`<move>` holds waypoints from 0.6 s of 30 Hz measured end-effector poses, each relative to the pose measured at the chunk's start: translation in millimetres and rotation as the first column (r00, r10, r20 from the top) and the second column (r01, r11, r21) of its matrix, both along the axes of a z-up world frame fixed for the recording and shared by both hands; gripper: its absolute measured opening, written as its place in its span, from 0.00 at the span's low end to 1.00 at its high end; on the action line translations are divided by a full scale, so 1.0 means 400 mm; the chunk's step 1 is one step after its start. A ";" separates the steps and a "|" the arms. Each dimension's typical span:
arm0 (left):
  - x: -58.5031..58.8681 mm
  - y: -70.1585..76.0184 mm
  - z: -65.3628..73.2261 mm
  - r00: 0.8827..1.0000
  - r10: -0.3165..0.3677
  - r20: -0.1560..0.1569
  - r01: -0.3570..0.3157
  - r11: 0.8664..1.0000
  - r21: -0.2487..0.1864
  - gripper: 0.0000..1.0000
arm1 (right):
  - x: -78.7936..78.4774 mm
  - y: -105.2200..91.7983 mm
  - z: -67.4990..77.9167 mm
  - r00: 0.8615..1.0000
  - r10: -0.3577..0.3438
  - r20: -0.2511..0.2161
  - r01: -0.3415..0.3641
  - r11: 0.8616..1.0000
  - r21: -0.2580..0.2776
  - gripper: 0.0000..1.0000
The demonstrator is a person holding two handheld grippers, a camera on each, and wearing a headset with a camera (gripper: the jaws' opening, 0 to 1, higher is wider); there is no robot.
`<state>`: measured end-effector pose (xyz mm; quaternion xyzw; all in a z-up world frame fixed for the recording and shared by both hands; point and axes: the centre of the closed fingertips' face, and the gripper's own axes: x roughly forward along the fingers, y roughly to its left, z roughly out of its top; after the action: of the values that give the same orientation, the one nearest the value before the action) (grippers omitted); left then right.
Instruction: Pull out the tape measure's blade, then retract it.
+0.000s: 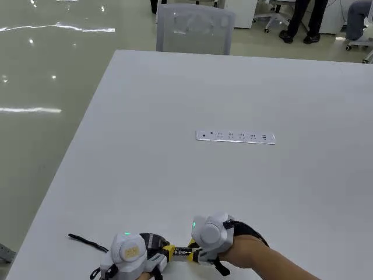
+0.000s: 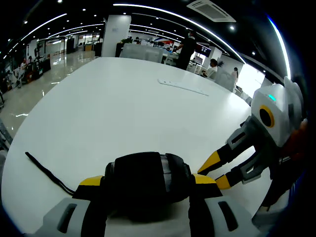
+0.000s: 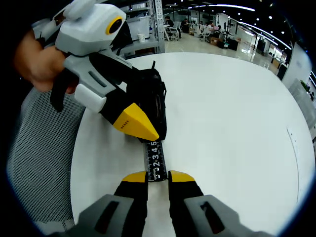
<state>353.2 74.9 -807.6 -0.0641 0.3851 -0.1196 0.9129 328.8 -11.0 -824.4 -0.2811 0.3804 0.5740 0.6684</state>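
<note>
While the white table (image 1: 233,175) stretches far ahead of both claws, the left gripper (image 2: 148,180) has its jaws clamped around the black tape measure (image 3: 150,98), held low against the tabletop. Just beside it, the right gripper (image 3: 158,175) has its jaws nearly together, pinching the tip of the short drawn blade (image 3: 154,158). The right hand (image 1: 247,248) reaches in from the near edge. A thin black strap (image 2: 44,170) trails left of the case.

White left hand-held gripper (image 2: 148,180), white right hand-held gripper (image 3: 158,177), yellow-tipped black jaws, green lights (image 1: 194,224)
</note>
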 end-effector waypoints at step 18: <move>0.000 0.001 0.003 1.000 0.005 -0.002 -0.005 1.000 -0.013 0.64 | 0.003 0.072 0.001 1.000 0.007 0.004 -0.007 0.999 0.053 0.15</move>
<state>353.4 75.2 -806.5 -0.0711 0.3849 -0.1200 0.9124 329.9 17.9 -824.1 -0.2657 0.3628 0.5856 0.6744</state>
